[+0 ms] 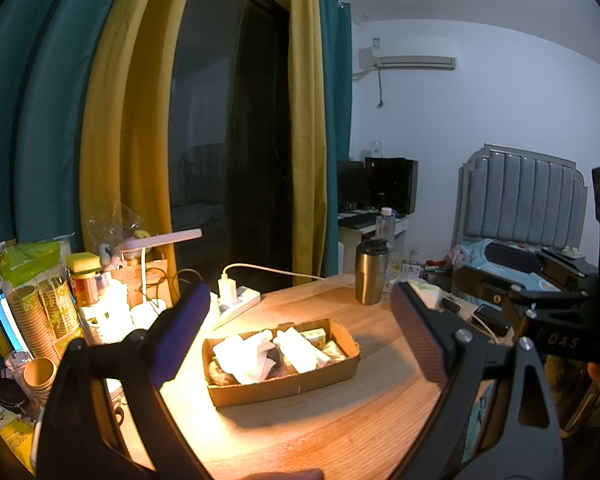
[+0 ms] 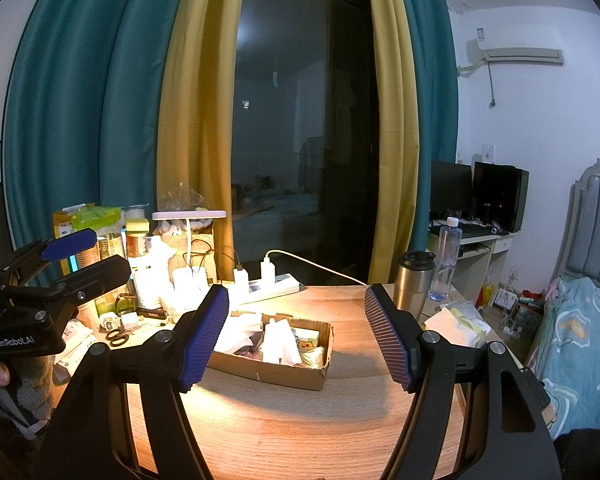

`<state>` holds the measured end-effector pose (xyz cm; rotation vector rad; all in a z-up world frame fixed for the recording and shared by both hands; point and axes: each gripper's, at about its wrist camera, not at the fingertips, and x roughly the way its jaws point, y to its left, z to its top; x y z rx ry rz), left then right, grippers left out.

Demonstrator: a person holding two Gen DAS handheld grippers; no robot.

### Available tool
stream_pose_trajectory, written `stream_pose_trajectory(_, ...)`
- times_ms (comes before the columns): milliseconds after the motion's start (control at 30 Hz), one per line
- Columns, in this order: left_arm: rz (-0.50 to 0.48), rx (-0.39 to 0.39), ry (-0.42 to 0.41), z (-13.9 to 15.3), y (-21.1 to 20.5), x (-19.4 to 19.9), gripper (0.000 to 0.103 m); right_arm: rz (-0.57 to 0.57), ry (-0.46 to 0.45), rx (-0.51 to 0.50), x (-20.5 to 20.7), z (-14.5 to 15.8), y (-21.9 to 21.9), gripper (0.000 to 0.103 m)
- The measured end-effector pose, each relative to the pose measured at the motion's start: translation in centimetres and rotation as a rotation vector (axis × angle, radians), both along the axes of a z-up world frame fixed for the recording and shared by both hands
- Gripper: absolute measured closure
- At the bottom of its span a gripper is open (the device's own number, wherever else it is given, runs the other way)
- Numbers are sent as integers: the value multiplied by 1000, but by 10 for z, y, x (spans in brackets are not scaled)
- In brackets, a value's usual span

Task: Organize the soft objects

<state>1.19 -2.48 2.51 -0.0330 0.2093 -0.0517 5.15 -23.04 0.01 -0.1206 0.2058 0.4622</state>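
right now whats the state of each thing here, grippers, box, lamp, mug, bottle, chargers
left gripper: open, holding nothing
right gripper: open, holding nothing
cardboard box: open top, filled with white tissue packs and other small items
desk lamp: switched on
steel mug: upright, lid on
water bottle: upright, capped
chargers: plugged into the power strip

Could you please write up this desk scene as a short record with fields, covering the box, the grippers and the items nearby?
surface: wooden desk, lit by a desk lamp
container: open cardboard box
contents: white soft packets and small items, piled loosely
left gripper: open, empty, short of the box
right gripper: open, empty, short of the box
beyond the box: steel tumbler, power strip
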Motion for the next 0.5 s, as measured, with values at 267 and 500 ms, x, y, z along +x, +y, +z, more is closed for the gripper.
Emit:
stream_pose_trajectory(267,-1,1,1,0,0,0,10,0,0,1,1,1,0,29)
stream_pose_trajectory(500,-2,2,0,0,0,0,10,-1,1,1,1,1,0,29)
